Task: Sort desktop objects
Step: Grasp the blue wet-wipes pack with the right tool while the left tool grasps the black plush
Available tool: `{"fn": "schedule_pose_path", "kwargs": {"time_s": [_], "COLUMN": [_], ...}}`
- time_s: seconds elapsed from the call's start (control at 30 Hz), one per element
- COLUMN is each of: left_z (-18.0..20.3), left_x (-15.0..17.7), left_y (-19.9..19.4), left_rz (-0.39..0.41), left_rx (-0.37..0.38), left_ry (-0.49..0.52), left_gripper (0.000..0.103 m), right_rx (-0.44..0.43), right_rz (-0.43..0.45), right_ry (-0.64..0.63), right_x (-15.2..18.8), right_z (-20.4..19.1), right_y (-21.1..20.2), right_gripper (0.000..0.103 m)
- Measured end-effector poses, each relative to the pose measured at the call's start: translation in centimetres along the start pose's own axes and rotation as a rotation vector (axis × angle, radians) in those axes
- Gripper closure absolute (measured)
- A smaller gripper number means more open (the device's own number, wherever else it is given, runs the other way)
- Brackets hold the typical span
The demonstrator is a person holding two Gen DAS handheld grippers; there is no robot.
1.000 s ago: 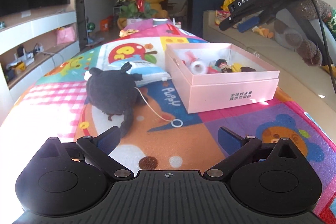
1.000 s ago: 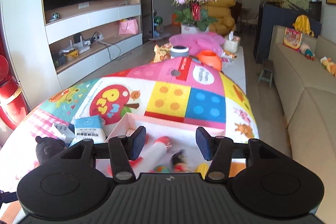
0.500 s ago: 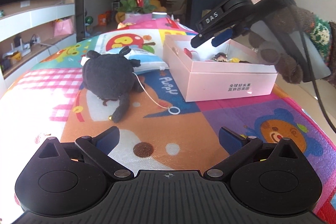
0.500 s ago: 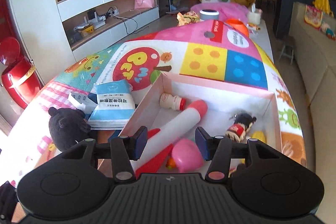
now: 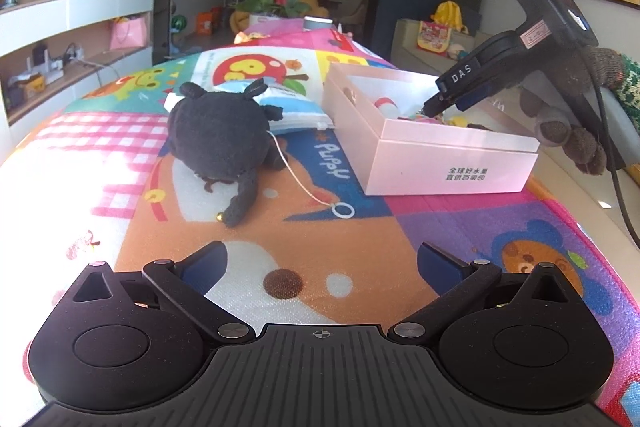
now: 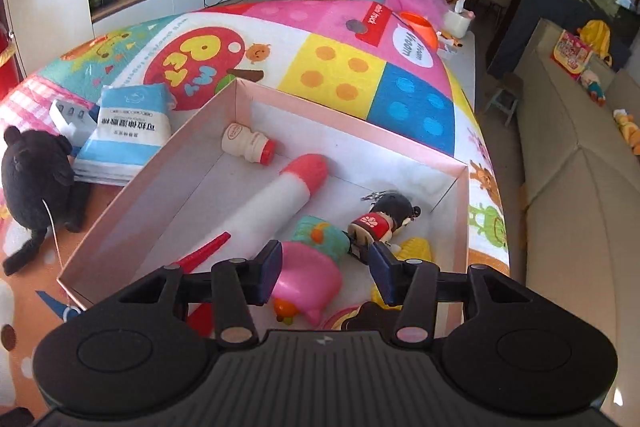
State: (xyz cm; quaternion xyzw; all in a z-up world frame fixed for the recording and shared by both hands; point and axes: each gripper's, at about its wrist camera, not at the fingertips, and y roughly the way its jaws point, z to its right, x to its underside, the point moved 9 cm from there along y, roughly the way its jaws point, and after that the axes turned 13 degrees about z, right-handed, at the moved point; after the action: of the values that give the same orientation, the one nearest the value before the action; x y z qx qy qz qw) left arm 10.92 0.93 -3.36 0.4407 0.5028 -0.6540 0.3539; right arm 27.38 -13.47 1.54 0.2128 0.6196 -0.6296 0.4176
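Ahead of my left gripper [image 5: 320, 263]: bare mat [image 5: 280, 227] open at 12 o'clock. Black plush [image 5: 220, 143] blocks 11 o'clock, its cord ring [image 5: 343, 211] just beyond. Pink box [image 5: 448, 163] walls off 1 o'clock. Inside box, I see crowding: pink duck toy [image 6: 310, 275] and doll [image 6: 380, 223] near my right gripper [image 6: 324, 267]; far corner floor free.
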Motion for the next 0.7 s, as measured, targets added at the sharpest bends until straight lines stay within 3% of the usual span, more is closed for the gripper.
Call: {"fn": "schedule_pose_path", "kwargs": {"time_s": [0.17,0.4,0.43,0.5,0.7], "left_z": [-2.8,-5.9,-6.1,-6.1,-4.7], "left_x": [-4.4,-6.3,-6.2,-5.9,-4.3], "left_y": [2.5,9.2,9.2,8.5,3.3], "left_rz": [0.109,0.042,0.043,0.039,0.041], "left_rx": [-0.189,-0.297,-0.306,-0.279,-0.177], "left_ry": [0.119,0.105,0.110,0.095,0.085], "left_gripper": [0.000,0.000,0.009,0.024,0.026], "right_rx": [-0.058,-0.168,-0.181,-0.199,-0.227], "right_rz": [0.069,0.162,0.169,0.179,0.197], "right_ry": [0.095,0.087,0.081,0.066,0.051], "right_x": [-1.3,-3.0,-3.1,-3.2,-4.2], "right_z": [-0.8,-5.0,-5.4,-6.1,-7.4], "right_y": [-2.3,-5.8,-6.2,-6.9,-7.3], "right_gripper": [0.054,0.045,0.043,0.043,0.042]}}
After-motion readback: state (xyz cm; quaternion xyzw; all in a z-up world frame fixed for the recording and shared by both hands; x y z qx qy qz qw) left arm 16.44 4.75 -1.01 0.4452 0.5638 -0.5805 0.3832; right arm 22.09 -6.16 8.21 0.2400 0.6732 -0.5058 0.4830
